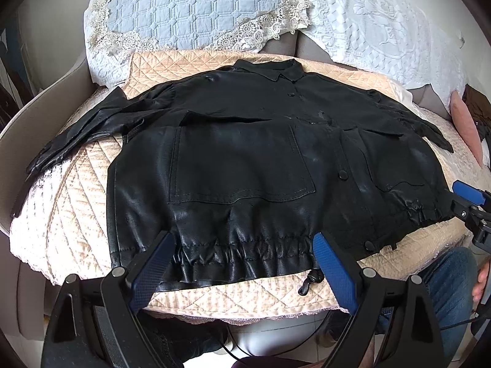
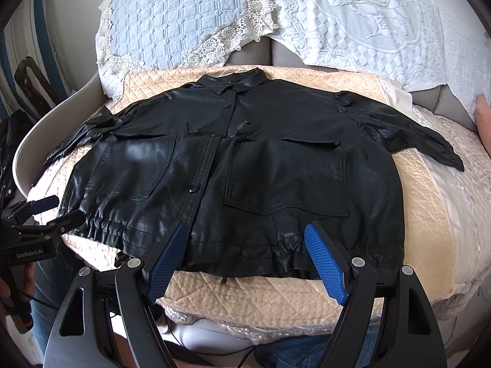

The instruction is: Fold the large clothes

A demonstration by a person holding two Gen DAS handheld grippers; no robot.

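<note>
With the black jacket (image 1: 245, 153) spread flat, front up, on the quilted sofa cushion (image 1: 79, 220), both the left hand-held gripper (image 1: 242, 263) and right hand-held gripper (image 2: 245, 254) hover wide open and empty at its gathered hem (image 1: 239, 254), so folding looks barely begun and next comes pinching that hem.

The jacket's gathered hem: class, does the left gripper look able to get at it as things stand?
Probably yes. The left gripper is open, its blue pads either side of the gathered hem of the black jacket, with nothing between them.
</note>
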